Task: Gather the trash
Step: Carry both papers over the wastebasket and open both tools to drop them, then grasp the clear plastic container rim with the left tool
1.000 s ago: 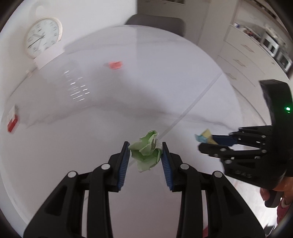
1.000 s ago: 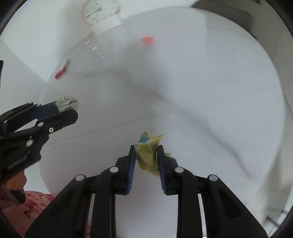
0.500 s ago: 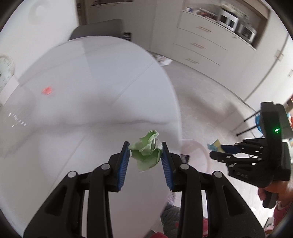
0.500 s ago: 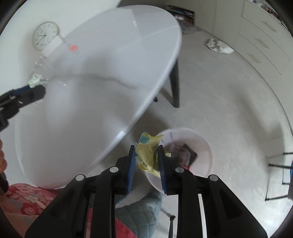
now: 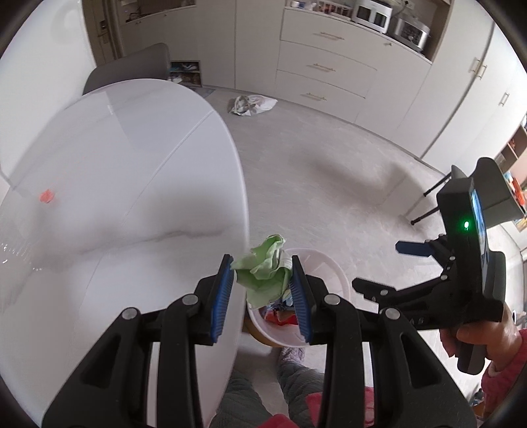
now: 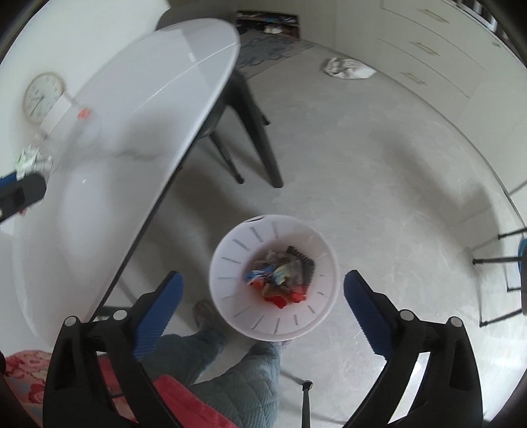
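Your right gripper, which pinched yellow paper half a second ago, has just spread its jaws wide and empty above the white bin. Your left gripper still pinches the green wad at the table edge; open floor lies beyond.

**A home kitchen-diner**

Ahead of the left claw, cream cabinets and drawers carry a toaster oven. Left of it stand a white oval table and grey chair; a wall clock hangs beyond.
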{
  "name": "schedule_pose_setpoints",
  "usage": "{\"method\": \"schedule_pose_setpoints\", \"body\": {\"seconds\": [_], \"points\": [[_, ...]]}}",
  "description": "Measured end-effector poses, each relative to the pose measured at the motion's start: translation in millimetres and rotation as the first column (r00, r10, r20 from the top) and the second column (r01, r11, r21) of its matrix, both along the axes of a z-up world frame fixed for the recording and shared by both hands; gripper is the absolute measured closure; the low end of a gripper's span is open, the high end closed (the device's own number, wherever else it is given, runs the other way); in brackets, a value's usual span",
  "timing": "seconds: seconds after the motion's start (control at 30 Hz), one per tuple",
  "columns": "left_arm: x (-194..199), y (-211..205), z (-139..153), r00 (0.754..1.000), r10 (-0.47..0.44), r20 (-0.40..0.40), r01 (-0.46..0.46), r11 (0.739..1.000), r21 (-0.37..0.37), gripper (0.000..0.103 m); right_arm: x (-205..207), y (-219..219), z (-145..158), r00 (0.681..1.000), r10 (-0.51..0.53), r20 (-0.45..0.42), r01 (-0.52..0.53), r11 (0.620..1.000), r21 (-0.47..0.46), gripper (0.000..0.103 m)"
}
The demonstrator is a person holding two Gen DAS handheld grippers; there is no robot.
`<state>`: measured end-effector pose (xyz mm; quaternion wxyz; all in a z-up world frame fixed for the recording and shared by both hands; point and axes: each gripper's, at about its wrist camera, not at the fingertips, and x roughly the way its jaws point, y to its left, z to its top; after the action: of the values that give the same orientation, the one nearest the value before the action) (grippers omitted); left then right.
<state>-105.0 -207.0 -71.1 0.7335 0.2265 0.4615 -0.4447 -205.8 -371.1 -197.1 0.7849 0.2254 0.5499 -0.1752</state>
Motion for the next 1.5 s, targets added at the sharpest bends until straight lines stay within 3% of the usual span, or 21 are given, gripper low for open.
{"method": "schedule_pose_setpoints", "body": {"seconds": [0.13,0.2,0.27,0.33,0.43,0.7,1.13,1.37,1.5], "points": [[-10.9,-11.9,2.2,0.999,-0.035,-0.011,0.035,0.999,0.000,0.069,-17.3,-16.4,-0.1,0.999,-0.048,-0.004,0.048,0.999,-0.016,0.005],[-19.4,-20.0,3.9,0.998,-0.064,-0.021,0.064,0.998,-0.005,0.064,-26.9,-23.4,-0.2,0.997,-0.072,-0.006,0.072,0.997,-0.023,0.005],[-25.5,-24.4,5.3,0.995,-0.090,-0.029,0.090,0.996,-0.012,0.054,-34.1,-31.4,-0.9,0.996,-0.094,-0.009,0.093,0.995,-0.022,0.005],[-33.1,-28.2,7.5,0.994,-0.105,-0.023,0.105,0.994,-0.016,0.026,-42.0,-37.4,-2.4,0.993,-0.117,-0.013,0.117,0.993,-0.023,0.005],[-43.1,-30.4,14.9,0.992,-0.129,0.002,0.129,0.991,-0.039,0.011,-51.0,-43.5,-5.3,0.990,-0.139,-0.016,0.139,0.990,-0.018,0.005],[-50.4,-39.3,16.4,0.986,-0.163,0.017,0.164,0.986,-0.036,0.011,-56.3,-46.2,-7.1,0.987,-0.160,-0.013,0.160,0.987,-0.016,0.005],[-35.9,-15.5,20.1,0.995,-0.097,0.019,0.098,0.994,-0.049,0.011,-27.9,-28.0,2.4,0.995,-0.101,-0.002,0.101,0.995,-0.025,0.005],[17.3,30.1,21.6,0.998,0.052,0.024,-0.052,0.998,-0.036,0.010,33.8,4.6,14.4,1.000,0.013,0.029,-0.011,0.999,-0.043,0.005],[64.7,71.3,20.7,0.980,0.196,0.035,-0.195,0.980,-0.028,0.009,83.3,32.3,21.3,0.993,0.105,0.056,-0.102,0.994,-0.050,0.005]]}}
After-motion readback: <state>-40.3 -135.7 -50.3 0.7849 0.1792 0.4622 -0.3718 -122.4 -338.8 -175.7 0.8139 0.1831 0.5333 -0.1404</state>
